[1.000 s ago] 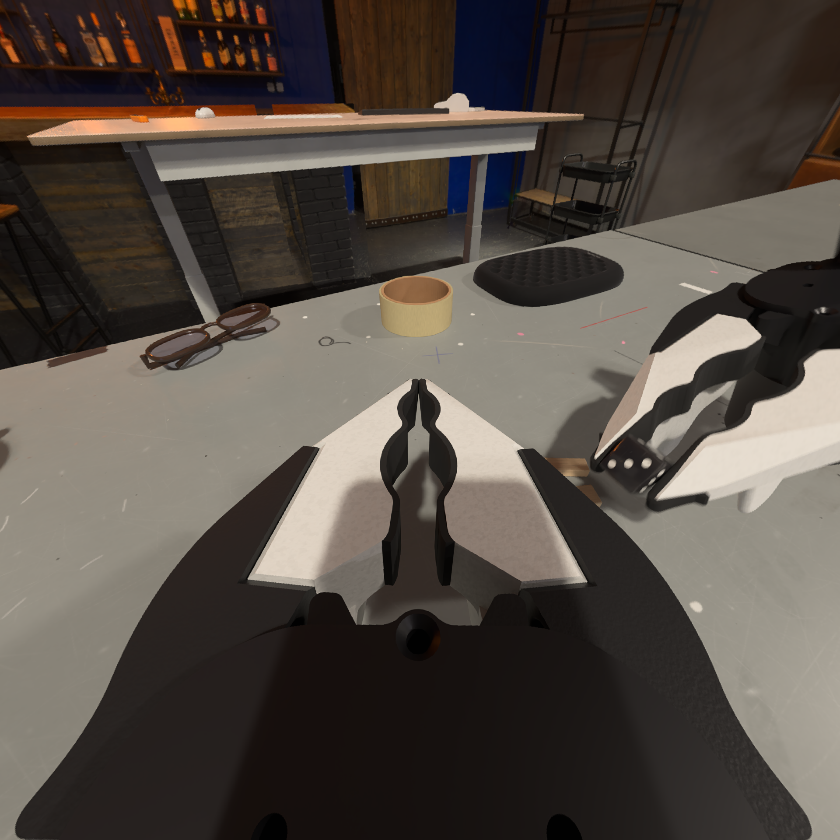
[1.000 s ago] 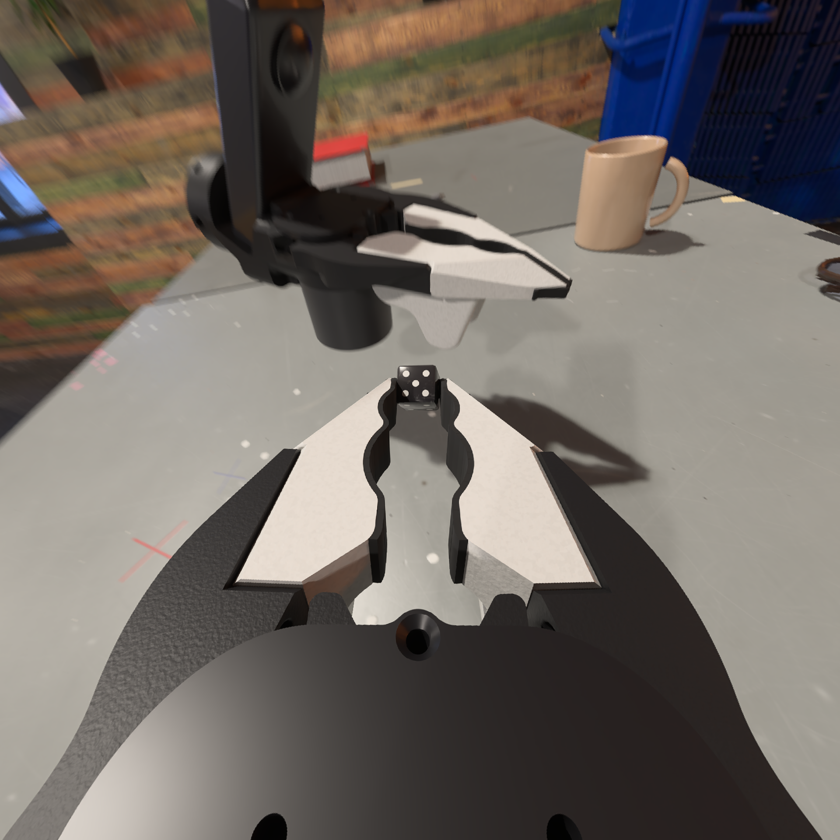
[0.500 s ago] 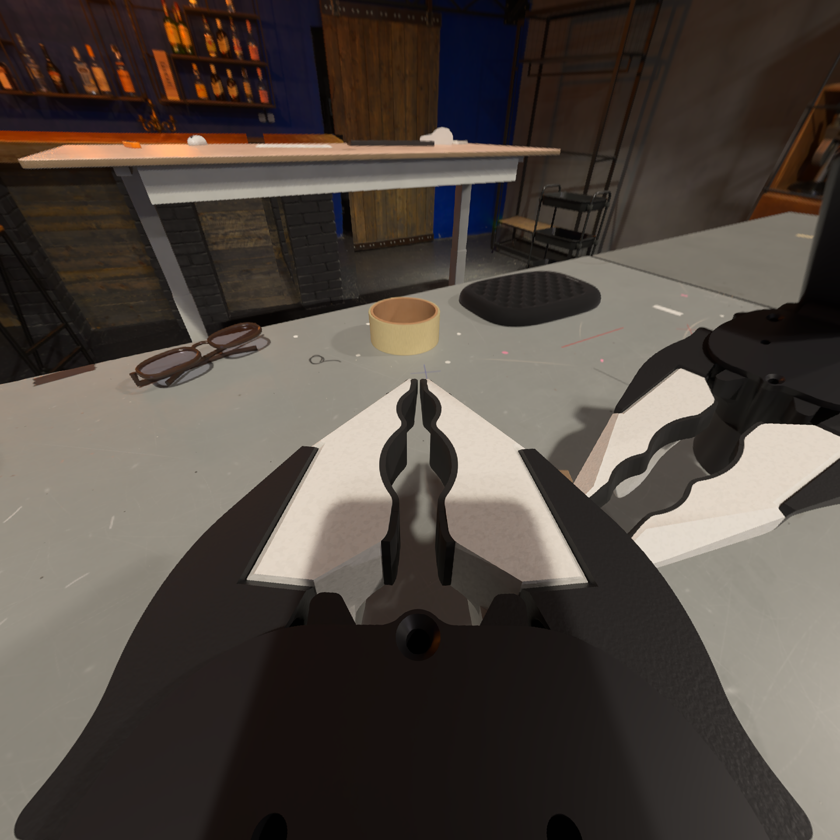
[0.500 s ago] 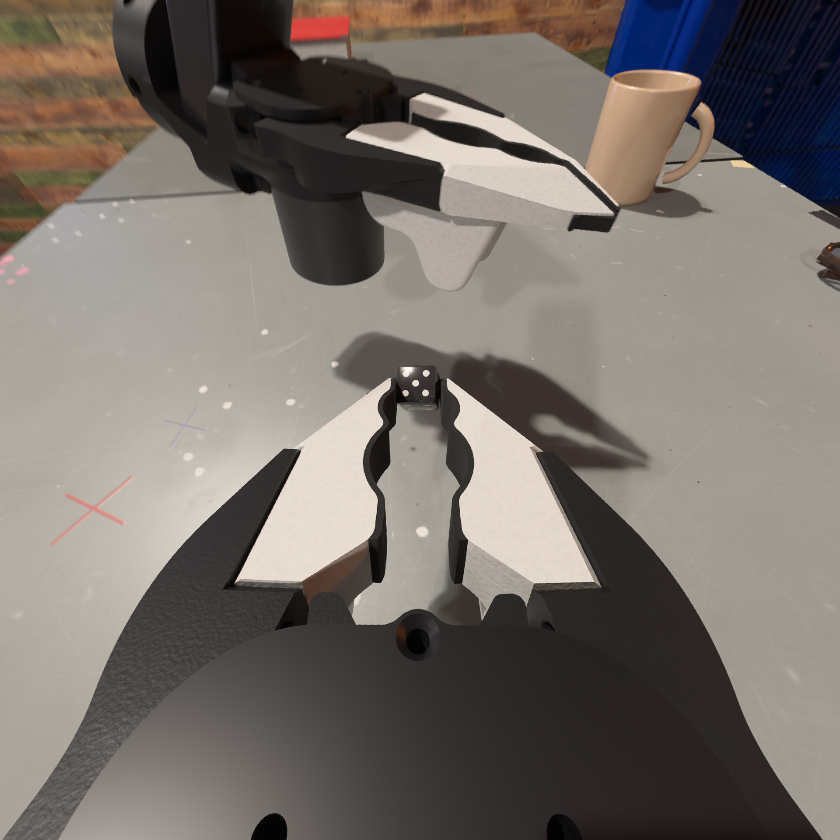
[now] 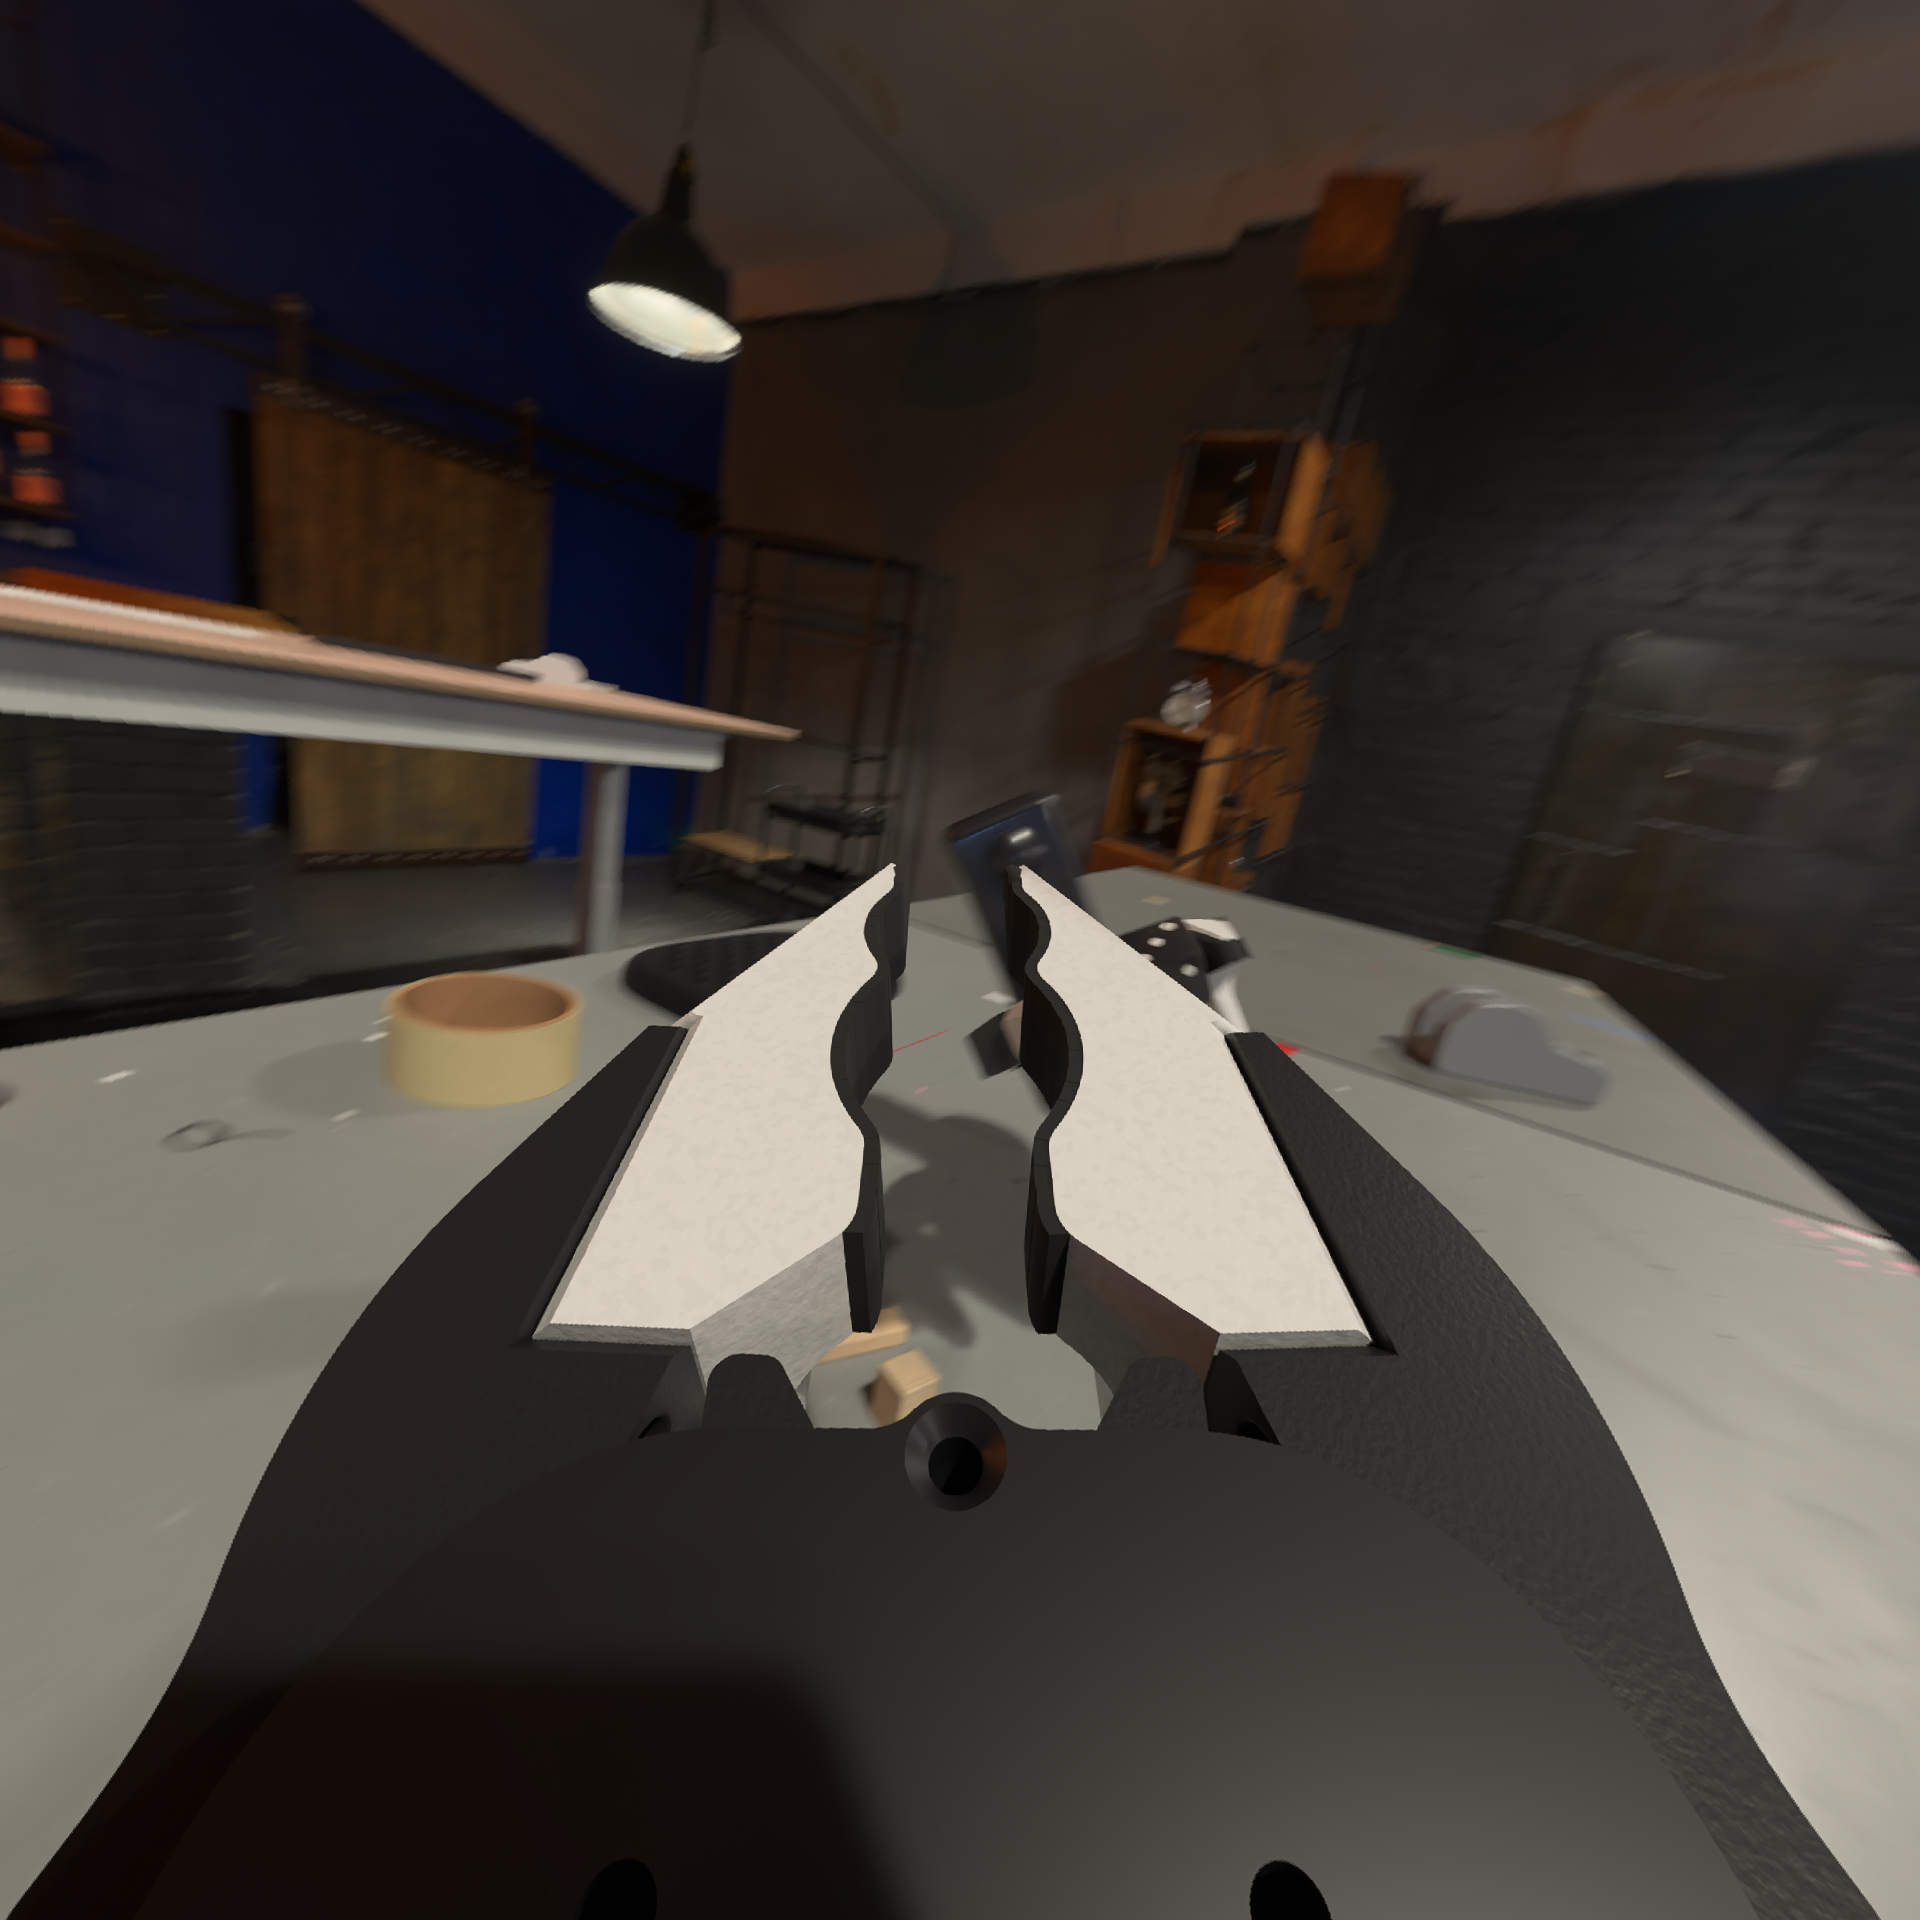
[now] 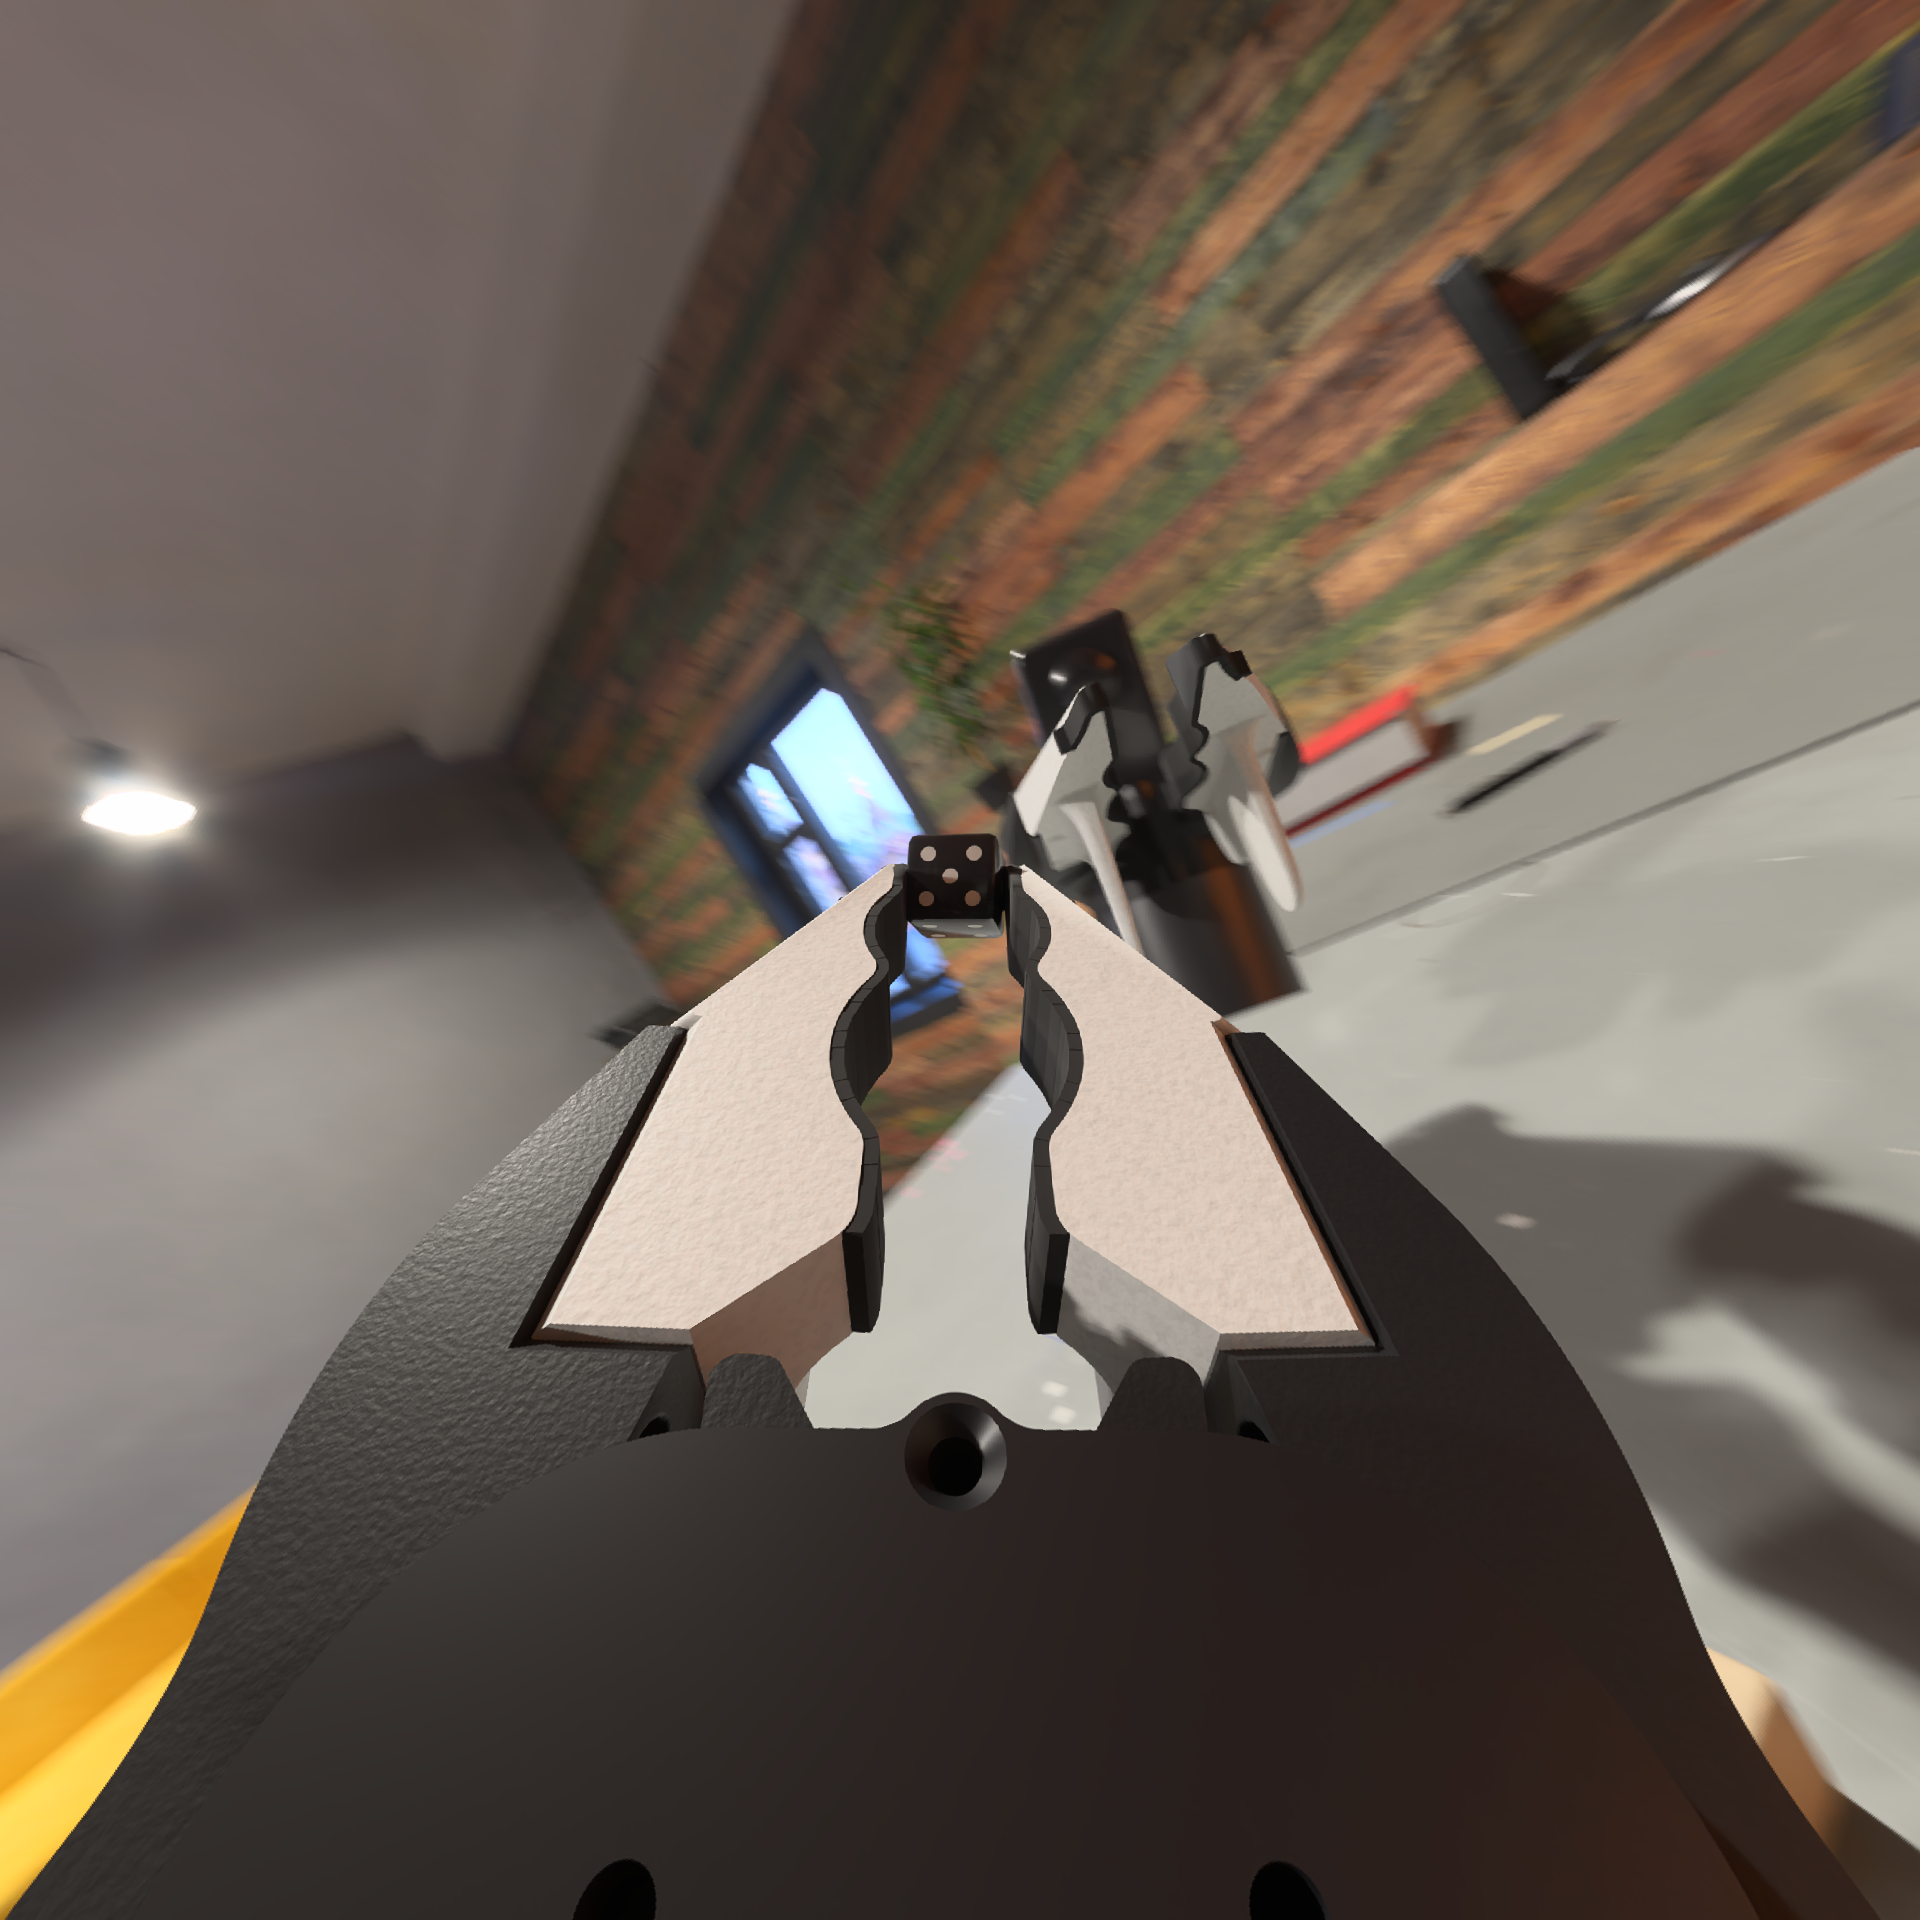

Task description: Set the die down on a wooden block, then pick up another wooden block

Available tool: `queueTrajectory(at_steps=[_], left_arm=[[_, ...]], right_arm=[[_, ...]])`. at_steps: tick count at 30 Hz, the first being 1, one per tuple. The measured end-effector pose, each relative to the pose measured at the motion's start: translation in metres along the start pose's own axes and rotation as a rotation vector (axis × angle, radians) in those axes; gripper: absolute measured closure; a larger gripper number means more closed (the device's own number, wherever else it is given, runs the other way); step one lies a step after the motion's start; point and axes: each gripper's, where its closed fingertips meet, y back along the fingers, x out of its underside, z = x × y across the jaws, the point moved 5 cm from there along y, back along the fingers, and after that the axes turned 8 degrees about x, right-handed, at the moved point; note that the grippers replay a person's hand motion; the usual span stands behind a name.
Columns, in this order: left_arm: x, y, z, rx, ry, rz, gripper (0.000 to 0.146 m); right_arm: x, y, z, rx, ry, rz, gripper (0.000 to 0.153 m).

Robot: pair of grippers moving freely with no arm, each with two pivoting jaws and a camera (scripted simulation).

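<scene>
Black die with white pips (image 6: 952,886) is sitting pinched between the tips of the right gripper (image 6: 954,902), whose white-faced fingers with black wavy pads (image 6: 860,1023) are closing on it from both sides; the whole tool is tilting steeply, so the grey table (image 6: 1621,997) is running diagonally across the right wrist view. Beyond the die, the left gripper (image 6: 1164,748) is showing farther off above the table, fingers spread apart and holding nothing.

In the left wrist view, closest in, pale wooden blocks (image 5: 902,1374) are lying on the grey table (image 5: 208,1226) under the base of the left gripper (image 5: 954,883), glimpsed only through the gap between its fingers; how many there are I cannot tell. The left gripper's jaws are standing parted by a narrow gap, gripping nothing. Just past its right fingertip, the right gripper (image 5: 1195,951) is partly peeking out, carrying the die (image 5: 1169,940) above the table. Off to the left, a tan roll of tape (image 5: 483,1037) is resting on the table, with a black perforated oval pad (image 5: 675,971) behind it. To the right, a grey rounded object with a brown band (image 5: 1496,1044) is lying well apart from the rest.
</scene>
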Motion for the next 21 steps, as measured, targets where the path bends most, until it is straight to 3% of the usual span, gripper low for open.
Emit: queueTrajectory(at_steps=[5,10,21], left_arm=[[-0.005,-0.002,-0.021,0.234,0.096,-0.062,0.125],[-0.003,-0.006,-0.025,0.25,0.088,-0.043,0.124],[-0.001,-0.011,-0.028,0.27,0.076,-0.031,0.124]], right_arm=[[-0.004,0.002,0.007,-0.217,-0.225,-0.043,0.134],[-0.011,0.007,0.011,-0.398,-0.386,-0.125,0.134],[-0.007,0.005,0.006,-0.446,-0.473,-0.152,0.134]])
